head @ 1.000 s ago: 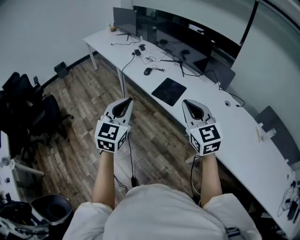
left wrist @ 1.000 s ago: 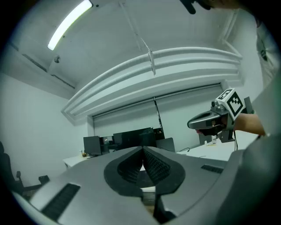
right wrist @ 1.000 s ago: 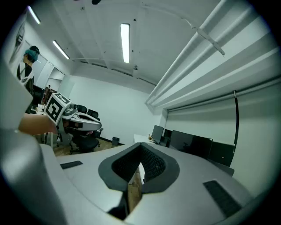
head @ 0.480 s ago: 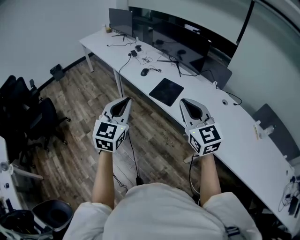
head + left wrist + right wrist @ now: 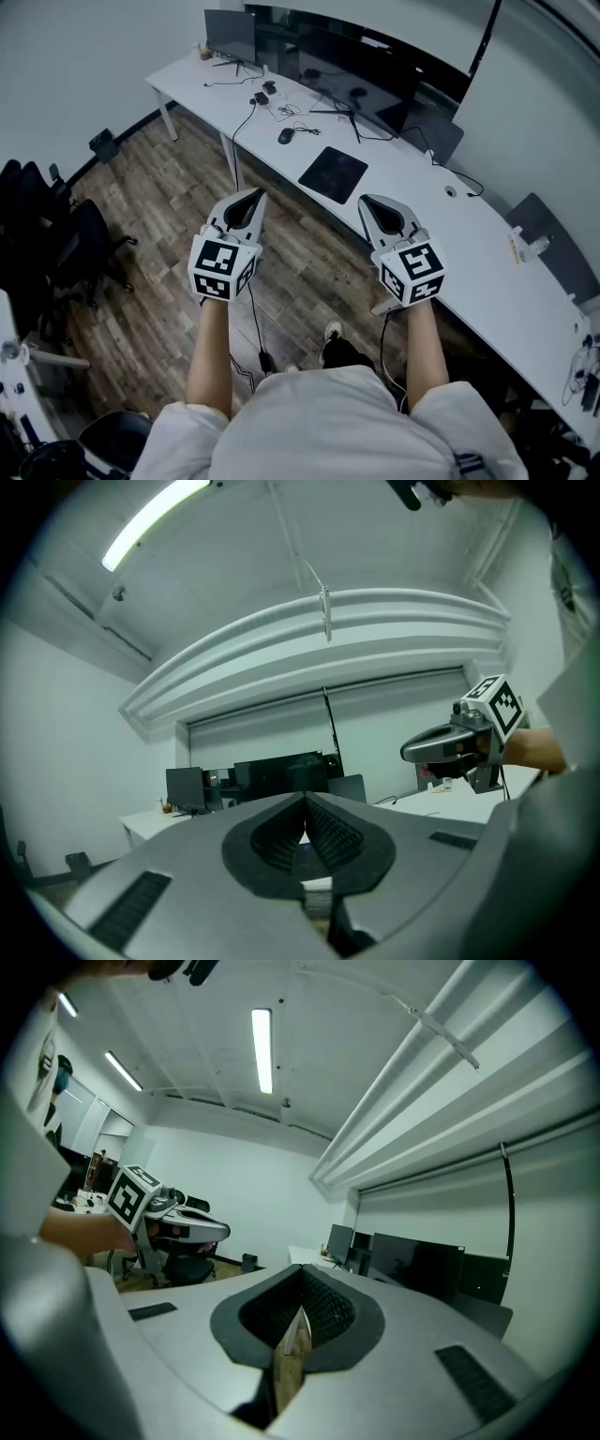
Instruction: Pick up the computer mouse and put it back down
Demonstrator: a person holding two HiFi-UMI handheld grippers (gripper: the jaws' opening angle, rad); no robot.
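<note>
**Over the floor, both claws shut; mouse far off on the bench**

At the far left of the head view we see dark chairs (image 5: pixel 52 225) standing on the wood floor (image 5: pixel 159 202). Next comes our left claw (image 5: pixel 255 195), held out level over the floor and short of the bench (image 5: pixel 469 248). Its own view shows the two jaws pressed together with nothing between them.

Beyond it, higher in the picture, the mouse (image 5: pixel 285 136) lies on the bench. It sits near a tangle of cables (image 5: pixel 298 114) and in front of the monitors (image 5: pixel 361 80). We touch it with neither claw, and it is well apart from both. Right of the mouse and nearer to us, a black mat (image 5: pixel 333 175) lies flat close to the bench's front edge.

Right of the mat we hold our right claw (image 5: pixel 367 201), its tip seen against the bench near that edge. Its view shows the jaws together at the tips with nothing gripped, and only a sliver of wood floor through the slit below them. Each claw shows in the other's view, side by side and apart. Farther right the white bench runs on toward the picture's corner.
</note>
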